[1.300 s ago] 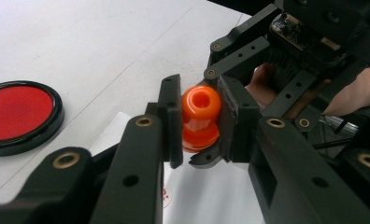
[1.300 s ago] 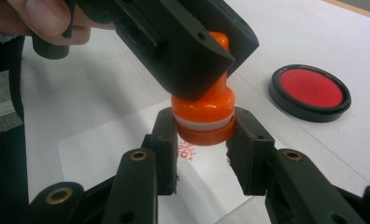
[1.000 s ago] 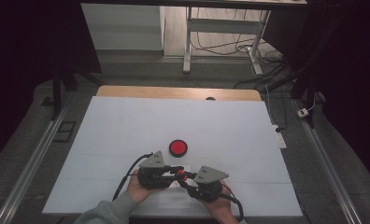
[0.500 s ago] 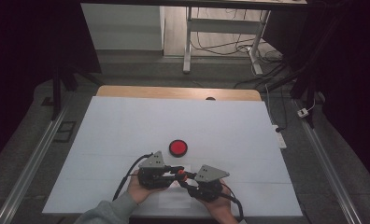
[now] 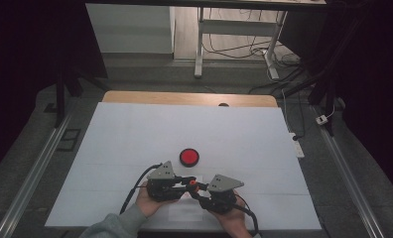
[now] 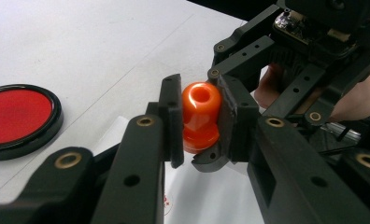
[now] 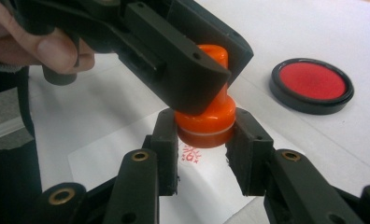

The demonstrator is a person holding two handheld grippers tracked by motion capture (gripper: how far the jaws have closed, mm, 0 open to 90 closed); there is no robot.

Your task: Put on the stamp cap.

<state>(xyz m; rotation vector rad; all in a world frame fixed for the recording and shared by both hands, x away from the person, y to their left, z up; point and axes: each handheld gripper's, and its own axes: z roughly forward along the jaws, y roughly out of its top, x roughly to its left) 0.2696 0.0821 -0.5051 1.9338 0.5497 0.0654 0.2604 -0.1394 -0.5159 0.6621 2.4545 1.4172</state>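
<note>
- Left gripper [image 6: 199, 119]: fingers clamp the orange plastic stamp [image 6: 200, 116], frame centre.
- Right gripper [image 7: 204, 154]: fingers bracket the stamp's base; contact unclear.
- Step: apparently a handover above the stamped white paper slip [image 7: 127, 158], red round ink pad [image 7: 312, 84] upper right; next, one gripper must release.

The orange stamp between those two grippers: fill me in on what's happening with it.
A person holds a gripper in each hand near the table's front edge. The left gripper is clamped on the upper part of the orange stamp; the right gripper's jaws flank its base. It sits just over a sheet of paper bearing a red stamped mark. A red ink pad lies open beyond.
</note>
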